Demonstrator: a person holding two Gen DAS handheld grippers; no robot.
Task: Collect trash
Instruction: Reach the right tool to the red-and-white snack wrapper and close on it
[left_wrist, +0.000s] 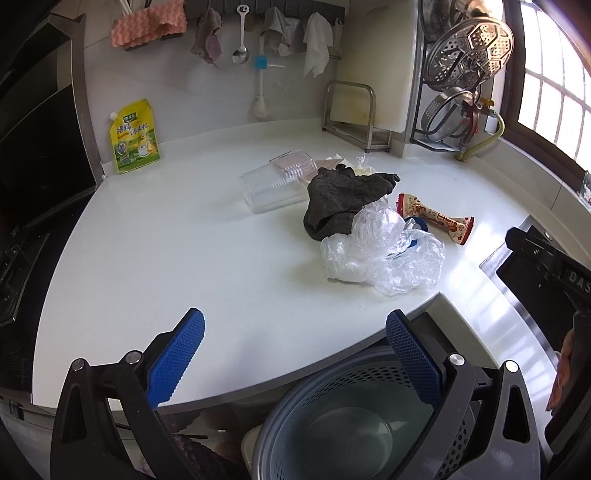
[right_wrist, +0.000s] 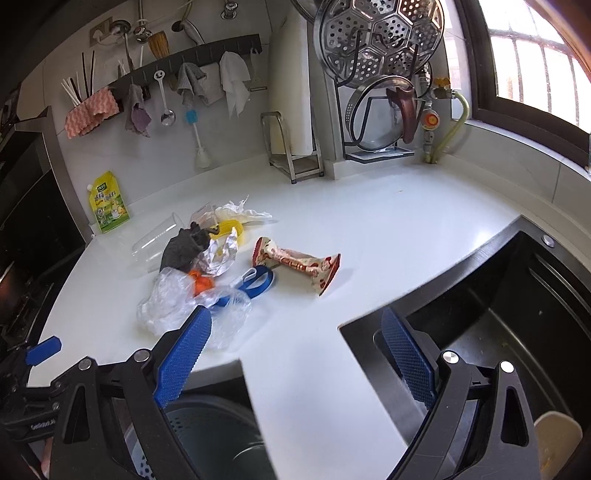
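Both grippers are spread wide with nothing in them right now — the left hand-held gripper (left_wrist: 293, 358) hangs at the bottom of its frame over the tabletop (left_wrist: 166, 258) edge, and the right hand-held gripper (right_wrist: 295, 354) sits low in its frame between the tabletop and the dark sink (right_wrist: 517, 314) at lower right. The trash is all bunched mid-frame: a crumpled clear plastic bag (left_wrist: 384, 254) nearest the edge, a dark grey rag (left_wrist: 343, 206) touching it, a clear plastic cup (left_wrist: 273, 188) tipped on its side behind, and a red-and-cream snack wrapper (right_wrist: 299, 266) off to the right, plus a blue ring (right_wrist: 258, 280) half tucked under the bag. The grey bin (left_wrist: 351, 417) is below the tabletop edge at the bottom of the left view. What I'd worry about: that bag is slippery and tangled with the blue ring, so a pinch could drag the ring or rag along and dump them short of the bin. The cup looks likely to roll or squirt out if squeezed on its round side. And the wrapper lies flat, so the fingers may just scrape past it — or nudge it toward the sink.
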